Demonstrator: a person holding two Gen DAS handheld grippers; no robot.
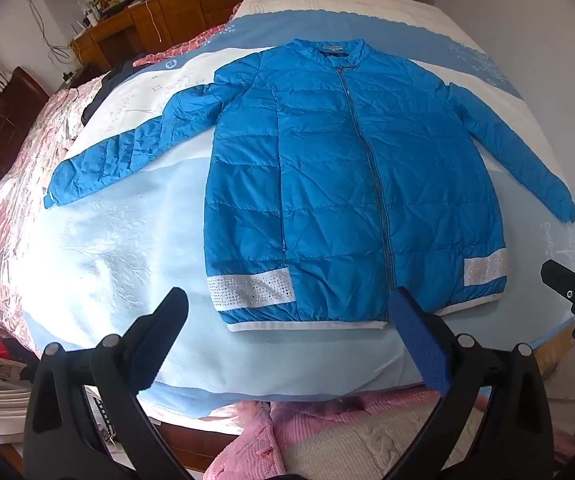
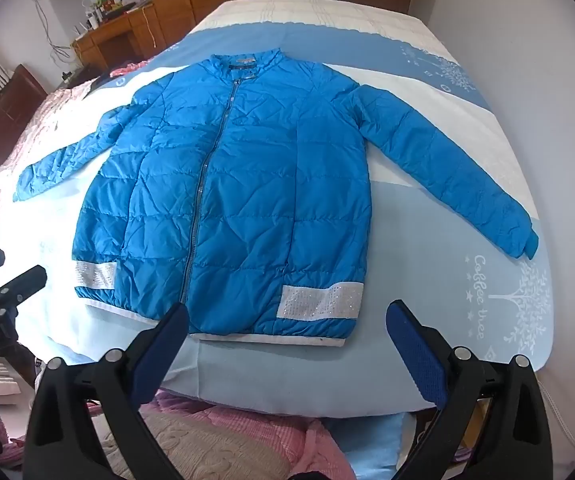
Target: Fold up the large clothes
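Blue quilted puffer jacket (image 1: 351,184) lies flat and face up on a pale blue bedspread (image 1: 99,240), zipped closed, collar toward the far end of the bed and white hem toward the cameras. Both sleeves angle outward and down from the shoulders: one sleeve (image 1: 127,152) stretches toward the pink floral quilt (image 1: 19,184) at the bed's edge, the other sleeve (image 2: 447,168) reaches toward white printed lettering (image 2: 479,296) and a tree motif on the bedspread. A dark zipper (image 2: 207,184) runs from collar to hem, and two sparkly white bands (image 2: 319,302) sit just above the hem, one on each side.

Left gripper (image 1: 287,336) hovers near the hem with its blue-padded fingers (image 1: 419,344) spread wide, holding nothing. Right gripper (image 2: 287,344) hangs likewise just short of the hem, fingers (image 2: 415,352) apart and empty. Neither touches the jacket. A wooden desk (image 1: 119,28) with clutter stands beyond the bed, and pink knitted fabric (image 1: 327,412) lies below the near edge
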